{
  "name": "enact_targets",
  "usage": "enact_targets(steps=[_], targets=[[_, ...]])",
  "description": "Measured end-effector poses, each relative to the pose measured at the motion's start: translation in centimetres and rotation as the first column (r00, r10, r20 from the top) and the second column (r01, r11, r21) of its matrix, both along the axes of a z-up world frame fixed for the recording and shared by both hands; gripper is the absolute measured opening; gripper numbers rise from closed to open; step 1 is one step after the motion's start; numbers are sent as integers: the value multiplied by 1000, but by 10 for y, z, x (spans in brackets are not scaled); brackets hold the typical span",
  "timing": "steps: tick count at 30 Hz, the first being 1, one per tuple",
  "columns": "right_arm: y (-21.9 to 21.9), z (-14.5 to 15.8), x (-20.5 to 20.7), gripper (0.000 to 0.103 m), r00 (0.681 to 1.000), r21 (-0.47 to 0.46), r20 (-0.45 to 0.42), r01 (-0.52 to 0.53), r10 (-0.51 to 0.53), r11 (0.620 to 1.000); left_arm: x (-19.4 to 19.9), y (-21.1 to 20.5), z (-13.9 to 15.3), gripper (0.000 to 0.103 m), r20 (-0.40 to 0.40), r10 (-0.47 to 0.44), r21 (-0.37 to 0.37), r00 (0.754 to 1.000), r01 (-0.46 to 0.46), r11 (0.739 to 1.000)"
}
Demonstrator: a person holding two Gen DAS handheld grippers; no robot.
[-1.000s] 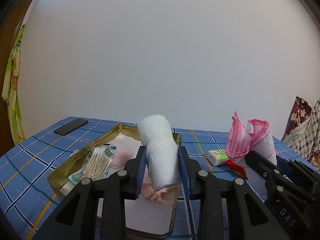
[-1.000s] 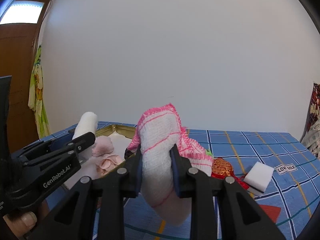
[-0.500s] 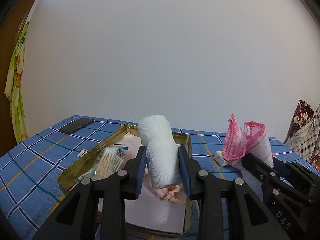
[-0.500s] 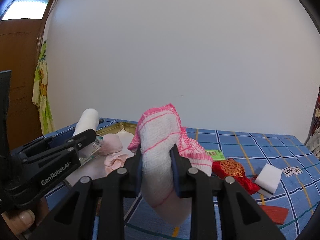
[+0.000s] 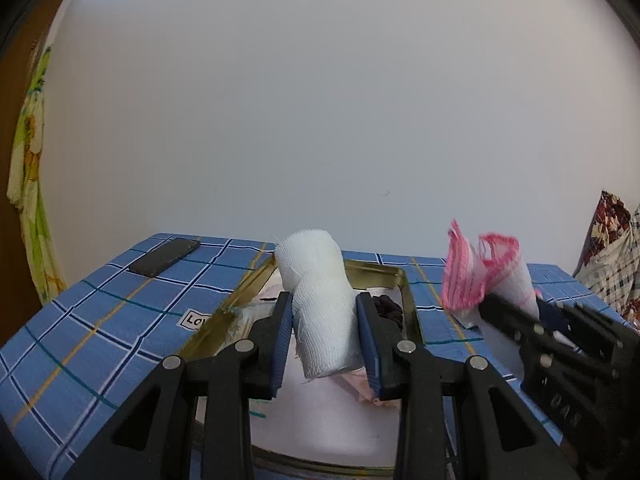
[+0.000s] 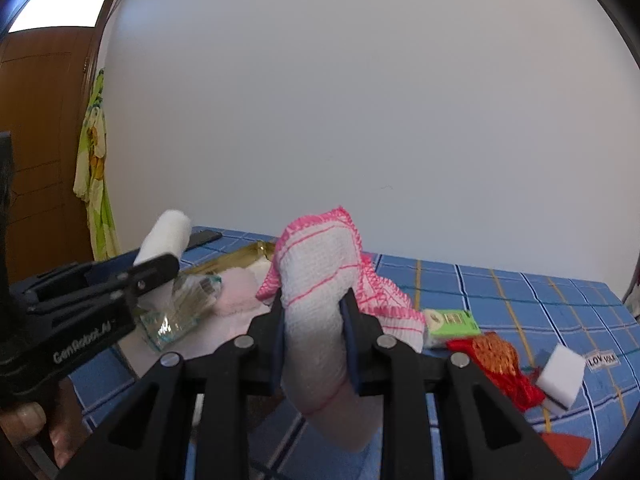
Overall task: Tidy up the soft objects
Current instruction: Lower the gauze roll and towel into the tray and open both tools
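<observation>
Now both loads have drifted over the gold tray, the left gripper clamping the gauze roll and the right gripper clamping the pink-edged cloth, so drop-off looks close.

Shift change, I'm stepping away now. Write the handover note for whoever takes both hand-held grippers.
Left hand-held gripper: shut on the white gauze roll, held above the gold tin tray.
Right hand-held gripper: shut on the pink-edged white cloth, held above the blue checked table.
Done: a pink puff and a clear packet lie in the tray.
Left: set down both held pieces; the red pouch, white sponge and green pack lie on the table.
</observation>
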State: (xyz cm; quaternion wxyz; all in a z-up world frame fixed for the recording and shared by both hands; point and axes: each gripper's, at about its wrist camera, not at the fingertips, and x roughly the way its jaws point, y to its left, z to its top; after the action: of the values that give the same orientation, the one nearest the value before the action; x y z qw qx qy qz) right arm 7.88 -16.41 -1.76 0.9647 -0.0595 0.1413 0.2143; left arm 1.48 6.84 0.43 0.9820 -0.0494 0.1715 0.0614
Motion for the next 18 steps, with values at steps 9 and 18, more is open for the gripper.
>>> enact_targets(steps=[9,18], targets=[[29,24,29,25,997,-14,-55,-49,48,999,48,40,13,34,-152,-78,-113,985,61,992],[59,11,77,25,985,-51,-166,-65,56,997,104,57,15,34,-279,-88,-151,956,46,987]])
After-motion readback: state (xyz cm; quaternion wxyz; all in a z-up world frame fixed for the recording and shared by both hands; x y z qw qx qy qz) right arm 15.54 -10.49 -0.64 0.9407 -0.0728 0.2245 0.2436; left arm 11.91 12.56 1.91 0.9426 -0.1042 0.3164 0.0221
